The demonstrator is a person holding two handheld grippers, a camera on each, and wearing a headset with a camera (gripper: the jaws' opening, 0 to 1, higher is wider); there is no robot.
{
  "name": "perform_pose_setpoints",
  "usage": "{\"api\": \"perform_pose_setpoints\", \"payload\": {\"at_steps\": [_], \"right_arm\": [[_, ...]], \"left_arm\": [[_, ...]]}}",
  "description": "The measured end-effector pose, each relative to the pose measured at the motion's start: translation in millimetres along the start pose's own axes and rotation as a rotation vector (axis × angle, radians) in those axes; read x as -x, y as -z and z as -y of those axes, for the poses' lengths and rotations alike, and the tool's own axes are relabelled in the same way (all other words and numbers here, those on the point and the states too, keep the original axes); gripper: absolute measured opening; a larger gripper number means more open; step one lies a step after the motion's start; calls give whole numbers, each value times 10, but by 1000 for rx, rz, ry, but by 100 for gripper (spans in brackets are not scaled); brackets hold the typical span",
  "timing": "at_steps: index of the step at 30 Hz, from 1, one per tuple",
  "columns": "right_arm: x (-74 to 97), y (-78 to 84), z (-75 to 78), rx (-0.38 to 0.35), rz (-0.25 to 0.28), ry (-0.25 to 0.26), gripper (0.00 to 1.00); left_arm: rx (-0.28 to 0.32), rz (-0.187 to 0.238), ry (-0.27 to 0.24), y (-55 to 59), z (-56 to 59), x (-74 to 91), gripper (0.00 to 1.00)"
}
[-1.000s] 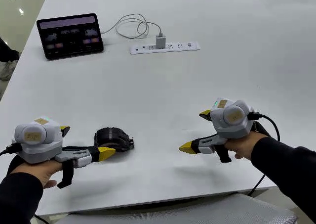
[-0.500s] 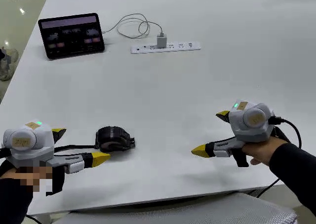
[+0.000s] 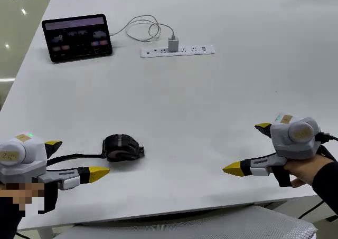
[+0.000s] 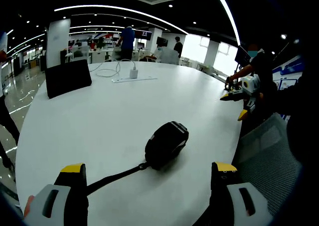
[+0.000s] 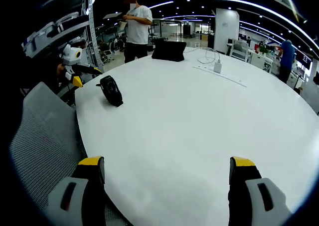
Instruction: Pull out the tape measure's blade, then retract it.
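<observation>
A black tape measure (image 3: 121,147) lies on the white table (image 3: 200,107) near its front left, with no blade out. Its black wrist strap (image 3: 76,156) trails left towards my left gripper (image 3: 75,157), which stands open a little short of the case. In the left gripper view the tape measure (image 4: 167,143) sits just beyond the open left gripper (image 4: 149,168), and the strap (image 4: 117,176) runs back between the jaws. My right gripper (image 3: 247,147) is open over the table's front right, far from the case, nothing in it. From the right gripper (image 5: 167,161) the tape measure (image 5: 111,90) looks small at the far left.
At the back left a tablet (image 3: 77,37) stands propped. Beside it lie a power strip (image 3: 177,50) with a charger and a looped cable (image 3: 140,28). A grey mesh chair (image 3: 211,226) sits under the table's front edge. A person (image 5: 137,24) stands beyond the table.
Both grippers have drawn apart: the left has pulled back to the left, away from the tape measure, and the right has moved right and nearer the front edge. The tape measure stays put.
</observation>
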State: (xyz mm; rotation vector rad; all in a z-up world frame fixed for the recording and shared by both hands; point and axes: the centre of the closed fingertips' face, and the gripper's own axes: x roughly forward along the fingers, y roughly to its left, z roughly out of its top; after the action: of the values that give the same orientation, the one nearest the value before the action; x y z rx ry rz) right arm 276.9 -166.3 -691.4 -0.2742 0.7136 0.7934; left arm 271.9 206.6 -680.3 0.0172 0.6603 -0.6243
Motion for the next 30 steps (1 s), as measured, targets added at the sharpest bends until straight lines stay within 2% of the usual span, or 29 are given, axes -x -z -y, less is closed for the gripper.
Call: {"api": "perform_pose_setpoints", "payload": {"at_steps": [3, 6, 11, 13, 15, 18, 20, 22, 30], "right_arm": [[81, 52, 58, -7, 0, 10, 100], [139, 88, 59, -3, -5, 15, 100], [284, 135, 97, -6, -1, 26, 100], [333, 154, 119, 6, -3, 41, 100], [378, 114, 186, 56, 27, 80, 100], [424, 127, 138, 24, 16, 70, 100], [454, 120, 165, 42, 23, 90, 97], [457, 141, 150, 7, 16, 79, 100], [453, 161, 119, 5, 7, 64, 100]], "left_arm": [[1, 8, 1, -4, -15, 43, 100], [14, -11, -7, 43, -34, 70, 100], [21, 1, -21, 35, -67, 154, 100], [23, 6, -23, 24, -68, 190, 100], [20, 5, -20, 31, -45, 212, 100], [16, 1, -30, 41, -46, 254, 100], [20, 12, -31, 25, -45, 280, 100], [17, 9, -31, 28, -43, 289, 100], [27, -1, -29, 38, -66, 307, 100]]}}
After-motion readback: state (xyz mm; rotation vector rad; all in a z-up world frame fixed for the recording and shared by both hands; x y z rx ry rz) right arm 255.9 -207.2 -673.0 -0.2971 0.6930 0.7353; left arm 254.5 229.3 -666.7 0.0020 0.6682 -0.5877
